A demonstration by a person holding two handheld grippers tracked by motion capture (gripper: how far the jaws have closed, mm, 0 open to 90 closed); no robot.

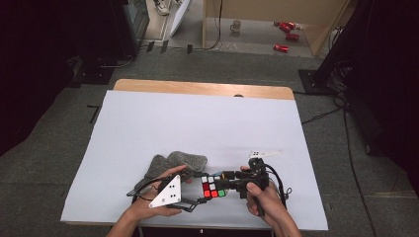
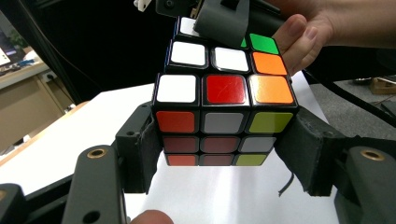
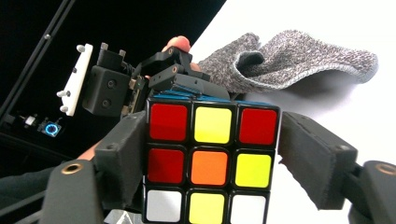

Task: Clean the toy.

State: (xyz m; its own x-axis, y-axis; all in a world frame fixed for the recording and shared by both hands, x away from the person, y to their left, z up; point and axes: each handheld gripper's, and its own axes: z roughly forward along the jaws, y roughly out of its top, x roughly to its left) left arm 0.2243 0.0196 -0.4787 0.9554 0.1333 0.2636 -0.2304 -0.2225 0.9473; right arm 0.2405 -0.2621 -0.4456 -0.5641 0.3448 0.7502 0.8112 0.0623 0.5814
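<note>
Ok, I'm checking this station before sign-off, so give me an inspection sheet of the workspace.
Surface: white table cover, wooden edge at the far side.
Job's things: puzzle cube held above the table between both grippers.
Clutter: grey knitted cloth beside the left hand.
Grippers: left gripper has its pads pressed on the cube's sides; right gripper has one pad against the cube, a gap at the other.
Cables: black cable trails from the right gripper.
Surroundings: grey floor, mug and red cans beyond the table.
</note>
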